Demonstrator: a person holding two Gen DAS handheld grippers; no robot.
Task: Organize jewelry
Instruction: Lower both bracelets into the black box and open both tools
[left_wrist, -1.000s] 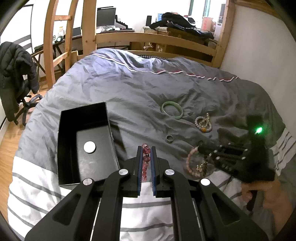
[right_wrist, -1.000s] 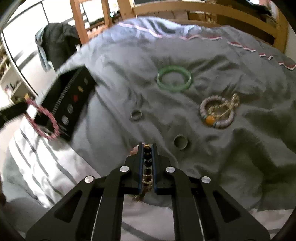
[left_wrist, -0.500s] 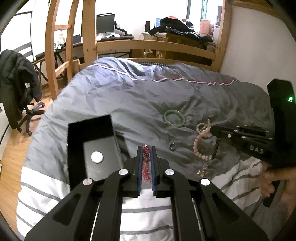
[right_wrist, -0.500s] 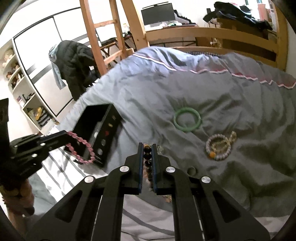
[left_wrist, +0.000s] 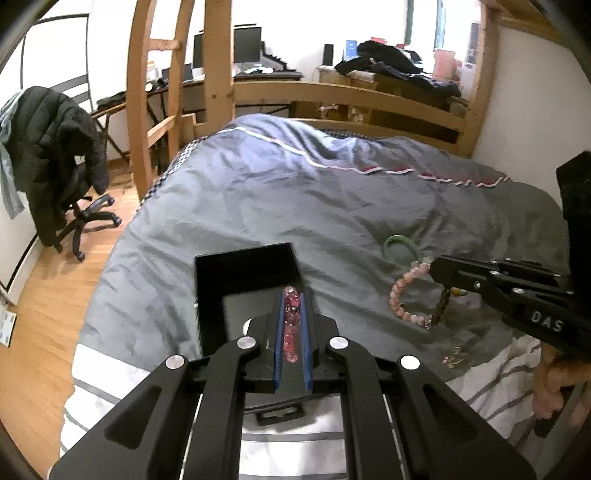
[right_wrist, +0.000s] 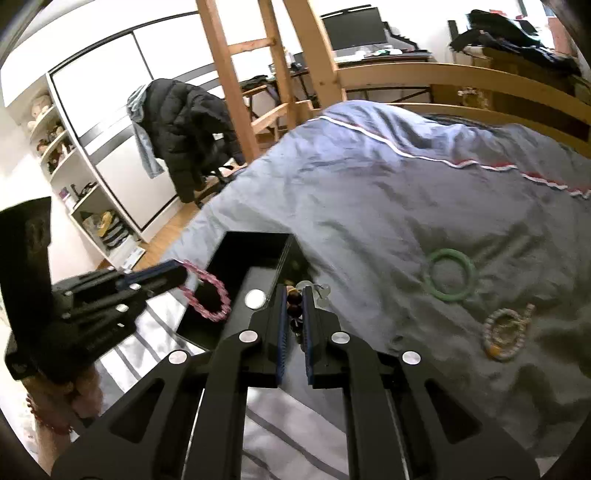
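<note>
My left gripper (left_wrist: 291, 295) is shut on a pink-red beaded bracelet (left_wrist: 290, 325), held above the open black box (left_wrist: 207, 295); the bracelet hangs as a loop in the right wrist view (right_wrist: 208, 295). My right gripper (right_wrist: 294, 291) is shut on a dark brown beaded bracelet (right_wrist: 293, 306); a pale pink bead bracelet (left_wrist: 402, 291) hangs from it too. It hovers beside the box (right_wrist: 255, 251), which holds a round silver piece (right_wrist: 255, 298). A green bangle (right_wrist: 450, 273) and a grey-beaded bracelet with a gold chain (right_wrist: 504, 334) lie on the grey duvet.
The bed's wooden frame and ladder (right_wrist: 229, 81) stand behind. A chair with a black jacket (left_wrist: 55, 158) stands on the wood floor at left. A small gold piece (left_wrist: 456, 354) lies on the duvet near the striped sheet.
Both grippers have risen and moved left toward the black box. The right gripper lifted its bracelets off the duvet and now sits next to the box.
</note>
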